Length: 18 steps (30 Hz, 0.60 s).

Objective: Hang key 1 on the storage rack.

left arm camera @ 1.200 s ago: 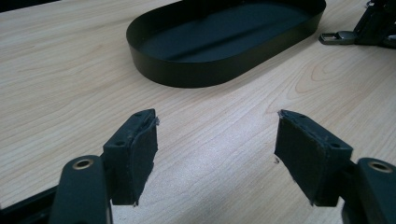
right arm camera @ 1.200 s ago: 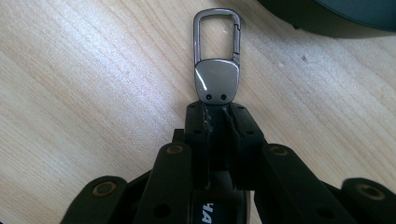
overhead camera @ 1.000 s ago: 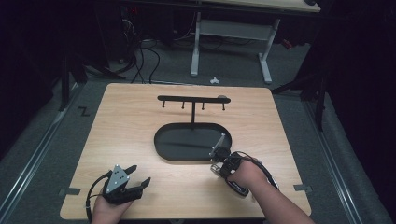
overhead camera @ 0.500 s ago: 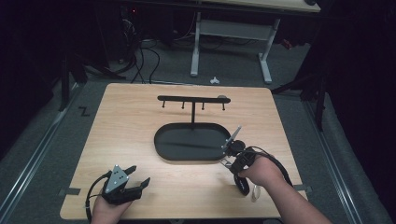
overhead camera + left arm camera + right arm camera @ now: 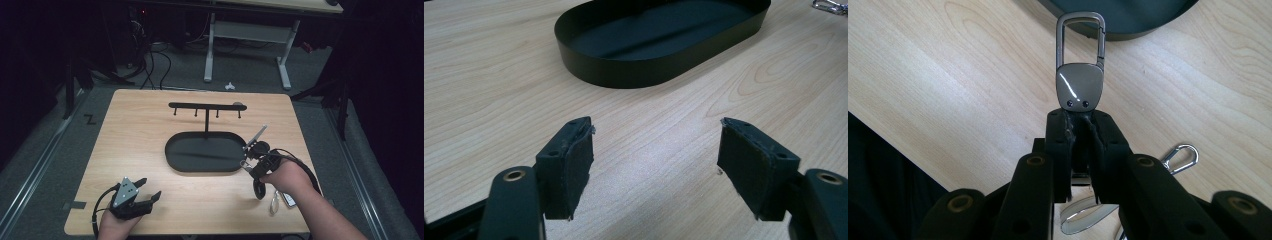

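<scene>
The right gripper (image 5: 1079, 122) is clamping its jaws on the metal key clip (image 5: 1079, 75), lifting it just beside the black tray (image 5: 205, 151). Keep the clasp level approaching the hook rack (image 5: 207, 106). The left gripper (image 5: 654, 165) is resting wide open, holding nothing.

A dark metal keychain clip (image 5: 1079, 70), glossy body with a carabiner loop, is pinched upright at its base, just beside the black oval tray (image 5: 200, 162).
</scene>
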Motion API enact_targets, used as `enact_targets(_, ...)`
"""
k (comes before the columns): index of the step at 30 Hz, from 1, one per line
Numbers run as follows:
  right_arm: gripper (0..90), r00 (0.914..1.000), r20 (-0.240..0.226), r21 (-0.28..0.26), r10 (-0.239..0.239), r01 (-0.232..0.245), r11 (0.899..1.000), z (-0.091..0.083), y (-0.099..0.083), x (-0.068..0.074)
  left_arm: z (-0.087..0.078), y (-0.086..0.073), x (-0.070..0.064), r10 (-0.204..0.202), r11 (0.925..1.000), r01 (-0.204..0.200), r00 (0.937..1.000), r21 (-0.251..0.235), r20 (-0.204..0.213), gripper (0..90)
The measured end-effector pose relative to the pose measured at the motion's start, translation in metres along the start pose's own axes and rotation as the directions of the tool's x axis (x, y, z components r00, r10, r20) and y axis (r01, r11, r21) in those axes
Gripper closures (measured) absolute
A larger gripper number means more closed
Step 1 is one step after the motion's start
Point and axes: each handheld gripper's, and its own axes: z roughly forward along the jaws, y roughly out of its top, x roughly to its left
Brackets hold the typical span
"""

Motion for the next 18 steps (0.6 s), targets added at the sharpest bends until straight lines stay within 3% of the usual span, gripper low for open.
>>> enact_targets(4, 80.5, 1.0, 0.002, -0.009, -0.006, 0.006, 1.0, -0.004, 0.003, 0.0, -0.001, 0.0, 0.0, 0.001, 1.0, -0.001, 1.0, 0.005, 0.005, 30.9)
enact_targets(7, 80.4, 0.9998, -0.001, -0.004, 0.017, -0.017, 1.0, -0.008, 0.007, 0.003, -0.001, 0.0, -0.001, 0.0, 1.0, 0.0, 1.0, 0.006, 0.007, 30.9)
enact_targets(10, 80.4, 1.0, 0.002, -0.02, -0.01, 0.01, 1.0, -0.012, 0.014, 0.003, -0.001, -0.001, -0.001, -0.001, 1.0, 0.0, 1.0, 0.005, 0.009, 30.9)
enact_targets(18, 80.5, 0.9999, -0.013, -0.054, 0.009, -0.01, 0.999, -0.023, 0.037, 0.009, -0.002, -0.001, -0.001, 0.0, 1.0, 0.0, 0.9998, 0.001, 0.018, 30.9)
